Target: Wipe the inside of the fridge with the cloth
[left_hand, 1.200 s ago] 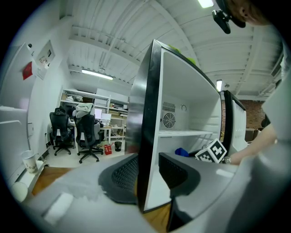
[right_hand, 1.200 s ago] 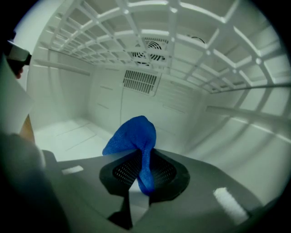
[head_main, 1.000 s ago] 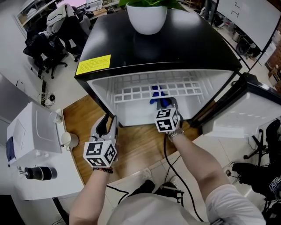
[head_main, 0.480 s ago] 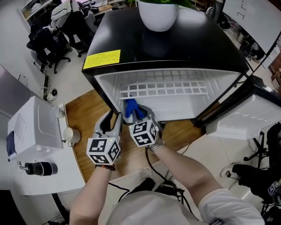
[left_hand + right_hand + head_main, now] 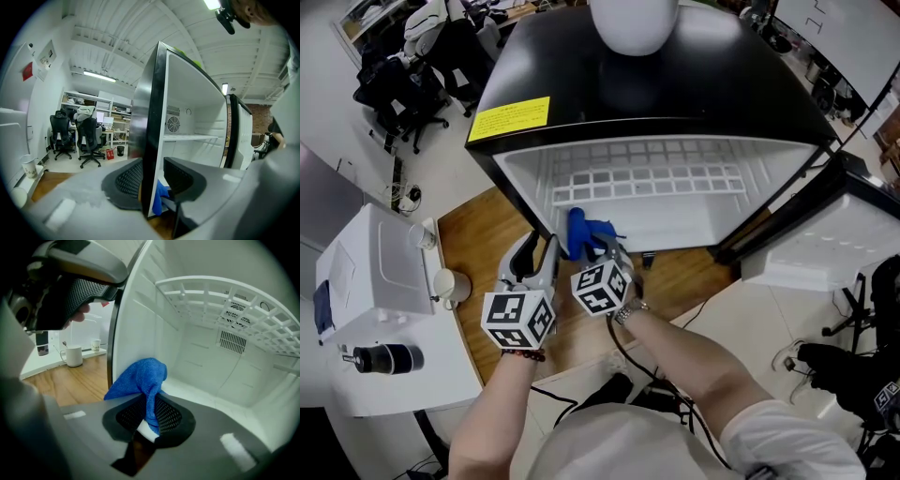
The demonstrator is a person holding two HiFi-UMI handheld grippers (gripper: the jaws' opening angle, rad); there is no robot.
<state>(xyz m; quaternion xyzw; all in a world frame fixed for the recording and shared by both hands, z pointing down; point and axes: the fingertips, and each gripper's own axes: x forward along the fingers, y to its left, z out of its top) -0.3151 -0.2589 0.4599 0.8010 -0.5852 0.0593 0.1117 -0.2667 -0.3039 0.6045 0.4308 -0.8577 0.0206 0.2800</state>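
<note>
The black fridge (image 5: 656, 94) stands with its door (image 5: 825, 234) swung out to the right, showing a white inside and a wire shelf (image 5: 647, 183). My right gripper (image 5: 602, 248) is shut on a blue cloth (image 5: 584, 232). The bunched cloth (image 5: 140, 378) sticks out past the pads, low at the front of the fridge, close to its left wall (image 5: 136, 319). My left gripper (image 5: 534, 258) sits at the fridge's front left corner. That wall's front edge (image 5: 152, 140) runs between its jaws, which look closed on it. The cloth (image 5: 161, 197) shows just behind that edge.
A white pot (image 5: 633, 23) stands on the fridge top. A white counter (image 5: 384, 309) with a mug (image 5: 445, 286) lies at the left over the wooden floor (image 5: 478, 244). Office chairs (image 5: 394, 84) stand further back, and a cable (image 5: 675, 319) trails on the floor.
My right gripper has carried the cloth from the middle of the fridge to its left side and lower toward the front. The left gripper has stayed at the corner.
</note>
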